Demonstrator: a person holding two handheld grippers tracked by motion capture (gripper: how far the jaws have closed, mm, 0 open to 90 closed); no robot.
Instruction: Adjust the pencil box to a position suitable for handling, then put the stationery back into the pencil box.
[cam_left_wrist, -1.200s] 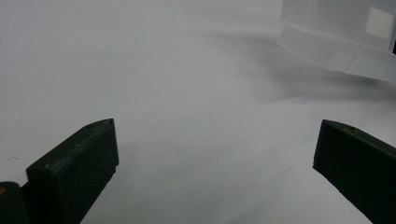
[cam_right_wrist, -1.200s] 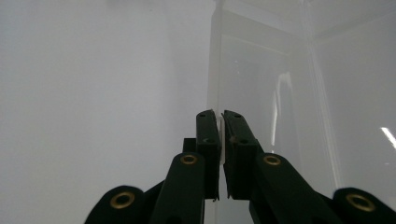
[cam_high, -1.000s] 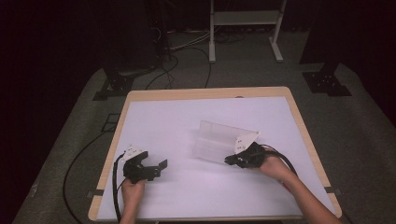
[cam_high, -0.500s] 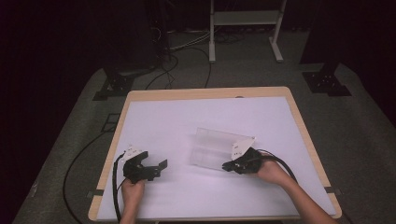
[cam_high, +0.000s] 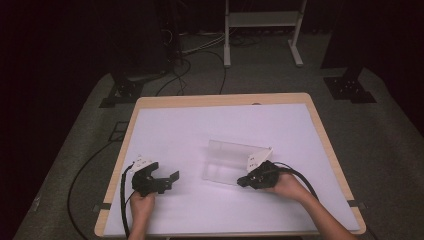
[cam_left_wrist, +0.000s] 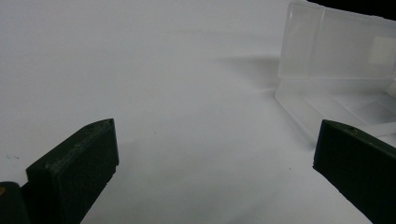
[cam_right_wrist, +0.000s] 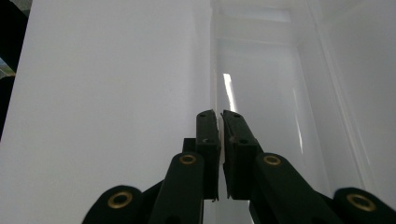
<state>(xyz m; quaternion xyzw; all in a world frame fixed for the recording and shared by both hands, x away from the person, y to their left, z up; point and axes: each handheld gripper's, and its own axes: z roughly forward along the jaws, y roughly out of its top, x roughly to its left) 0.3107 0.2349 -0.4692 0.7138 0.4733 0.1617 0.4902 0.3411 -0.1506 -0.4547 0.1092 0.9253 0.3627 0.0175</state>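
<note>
Box gripped at its wall, work barely begun

My right gripper (cam_high: 243, 180) is clamped on the clear plastic box's (cam_high: 227, 161) near wall at mid-table; my left gripper (cam_high: 172, 178) waits apart, jaws wide; lid stands open.

left gripper (cam_high: 172, 178) fingers apart, right gripper (cam_high: 242, 182) fingers pinched

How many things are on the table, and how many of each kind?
Clear plastic box with its lid open: 1
Black two-jaw grippers, the left gripper and the right gripper: 2
White sheet covering the table: 1
Total: 4
</note>
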